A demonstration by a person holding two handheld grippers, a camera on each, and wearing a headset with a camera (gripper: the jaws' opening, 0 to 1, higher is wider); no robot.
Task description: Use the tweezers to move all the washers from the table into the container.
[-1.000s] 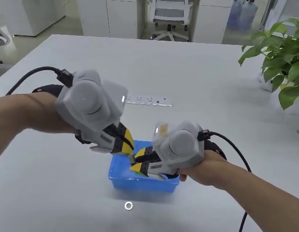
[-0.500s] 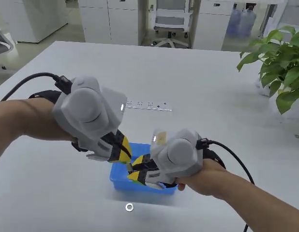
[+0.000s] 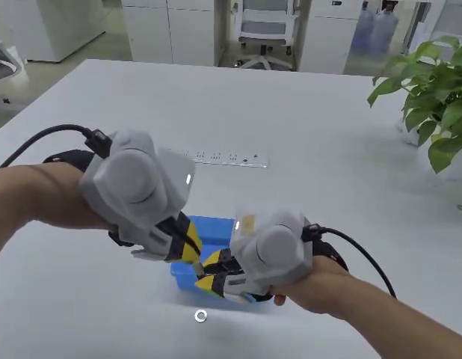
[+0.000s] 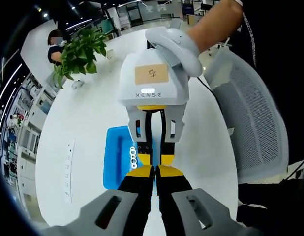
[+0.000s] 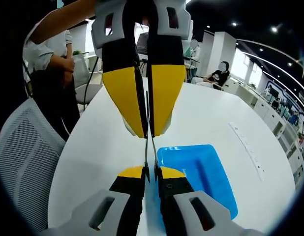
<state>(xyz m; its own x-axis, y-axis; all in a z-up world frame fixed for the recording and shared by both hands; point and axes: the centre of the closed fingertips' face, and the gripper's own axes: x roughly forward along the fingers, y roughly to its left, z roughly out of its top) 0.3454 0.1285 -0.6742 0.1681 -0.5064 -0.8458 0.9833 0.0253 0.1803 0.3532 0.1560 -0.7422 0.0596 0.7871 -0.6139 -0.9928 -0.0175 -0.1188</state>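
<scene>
A thin pair of metal tweezers [image 5: 146,147] runs between the two sets of jaws, which meet tip to tip. My left gripper [image 3: 192,254] comes in from the left and my right gripper [image 3: 207,275] from the right, both over the near edge of the blue container [image 3: 216,228]. In the right gripper view my own jaws [image 5: 151,174] are shut on the tweezers' lower end, and the left gripper [image 5: 148,132] pinches them above. One washer [image 3: 200,315] lies on the white table in front of the container. The container's inside is mostly hidden.
A white power strip [image 3: 220,158] lies on the table behind the container. A potted plant [image 3: 433,97] stands at the right edge. An office chair [image 3: 265,30] is beyond the far edge, and a mesh chair [image 4: 250,113] stands beside the table.
Both grippers have sunk slightly toward the container's near edge and drawn closer, jaws now tip to tip. The washer has stayed put.
</scene>
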